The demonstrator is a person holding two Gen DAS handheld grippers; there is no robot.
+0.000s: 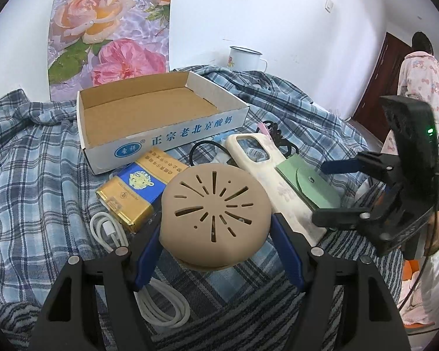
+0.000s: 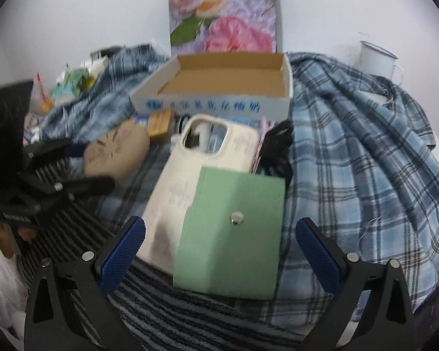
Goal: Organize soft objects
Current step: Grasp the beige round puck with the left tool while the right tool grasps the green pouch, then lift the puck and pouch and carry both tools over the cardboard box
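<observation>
Left wrist view: the left tool (image 1: 216, 234) straddles the tan round silicone cover (image 1: 215, 207), one blue pad at each flank. Both pads appear to bear on its sides, so the tool is judged to be grasping the cover. The cover sits directly ahead of this tool on the plaid cloth (image 1: 44, 158) that drapes the counter. The open cardboard box (image 1: 161, 128) lies beyond and slightly left, empty, with its long axis running left to right. A gold-and-blue packet (image 1: 134, 190) lies between cover and box, so the path to the box passes over it. A white cable (image 1: 164, 307) lies beneath the tool.

Right wrist view: the right tool (image 2: 219, 251) is released, jaws wide and clear of everything. The green snap pouch (image 2: 234, 231) lies between the pads, touching neither, its long axis pointing away toward the box. It rests on the cream phone case (image 2: 207, 152). This tool is the nearer to the pouch. Open cloth lies on the right; the left tool crowds the left side.
</observation>
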